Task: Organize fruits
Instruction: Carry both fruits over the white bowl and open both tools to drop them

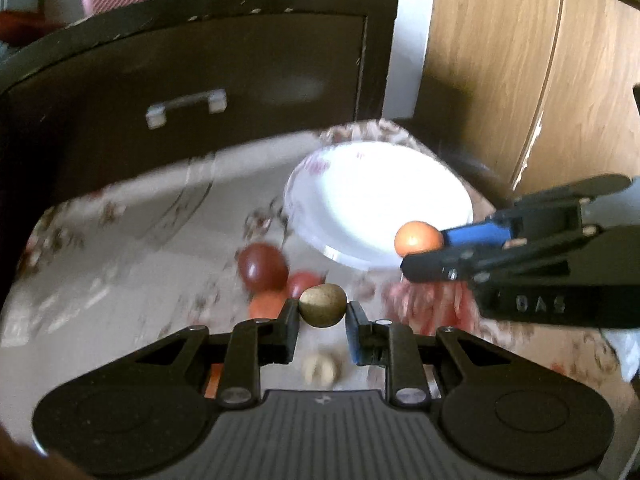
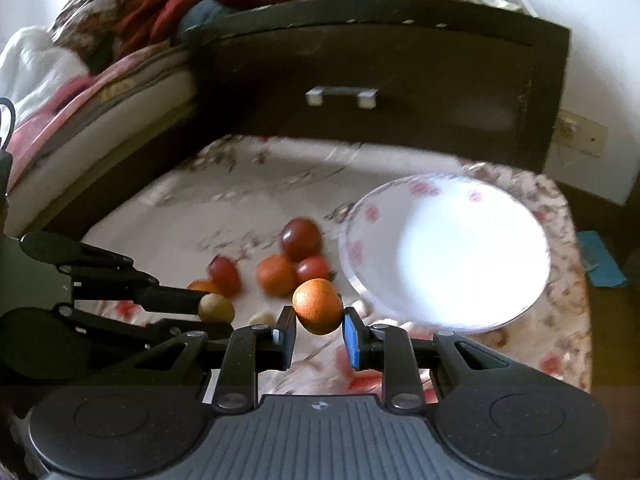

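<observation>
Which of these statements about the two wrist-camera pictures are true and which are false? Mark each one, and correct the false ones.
1. The left gripper holds a brownish-green fruit. True.
2. The right gripper is empty. False: it is shut on an orange fruit.
3. The white plate already has fruit lying on it. False: no fruit lies on it; the orange only hangs near its rim.
4. Several red and orange fruits lie on the floral cloth beside the plate. True.
5. A dark drawer front with a pale handle stands behind the table. True.
</observation>
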`<state>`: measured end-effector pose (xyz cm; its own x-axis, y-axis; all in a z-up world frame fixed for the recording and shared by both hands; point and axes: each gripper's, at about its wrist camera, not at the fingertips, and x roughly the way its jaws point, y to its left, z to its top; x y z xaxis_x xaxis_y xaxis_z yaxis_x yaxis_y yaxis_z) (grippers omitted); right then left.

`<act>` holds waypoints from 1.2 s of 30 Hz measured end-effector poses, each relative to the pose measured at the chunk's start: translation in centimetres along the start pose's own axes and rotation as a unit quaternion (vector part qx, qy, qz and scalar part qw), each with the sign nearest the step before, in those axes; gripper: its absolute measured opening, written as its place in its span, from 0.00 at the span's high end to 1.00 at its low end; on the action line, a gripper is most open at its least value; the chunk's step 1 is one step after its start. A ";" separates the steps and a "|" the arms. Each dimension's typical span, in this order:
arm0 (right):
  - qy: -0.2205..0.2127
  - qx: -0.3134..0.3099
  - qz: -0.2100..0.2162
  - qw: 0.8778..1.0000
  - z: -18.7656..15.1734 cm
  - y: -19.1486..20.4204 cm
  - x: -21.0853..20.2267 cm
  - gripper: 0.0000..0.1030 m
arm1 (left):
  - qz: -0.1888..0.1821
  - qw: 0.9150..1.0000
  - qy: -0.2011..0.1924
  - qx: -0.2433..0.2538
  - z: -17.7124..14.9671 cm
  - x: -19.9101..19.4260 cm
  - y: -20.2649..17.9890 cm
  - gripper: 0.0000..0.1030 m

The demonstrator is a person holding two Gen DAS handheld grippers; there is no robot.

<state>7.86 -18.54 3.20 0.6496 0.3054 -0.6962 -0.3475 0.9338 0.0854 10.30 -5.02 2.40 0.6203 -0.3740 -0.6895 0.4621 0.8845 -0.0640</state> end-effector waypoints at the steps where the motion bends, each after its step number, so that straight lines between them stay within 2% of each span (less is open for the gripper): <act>1: -0.002 0.004 -0.006 1.000 0.3 -0.4 0.1 0.81 | -0.002 1.000 -0.003 0.003 0.5 0.4 -0.2 0.68; 8: -0.013 0.020 -0.039 0.999 1.5 -2.9 1.1 0.81 | -0.003 1.000 -0.006 0.028 3.3 3.6 -1.6 0.68; 18: -0.005 0.032 -0.072 0.997 1.9 -5.5 2.7 0.81 | 0.008 0.999 0.005 0.031 3.9 6.4 -1.8 0.68; 36: 0.004 0.030 -0.092 0.995 1.9 -6.0 3.5 0.79 | 0.026 0.999 0.006 0.038 4.3 6.9 -2.2 0.66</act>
<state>13.51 -22.73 1.59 0.6928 0.1272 -0.7098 -0.1826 0.9832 -0.0021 16.23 -10.76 0.87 0.6376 -0.3248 -0.6985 0.4764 0.8788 0.0262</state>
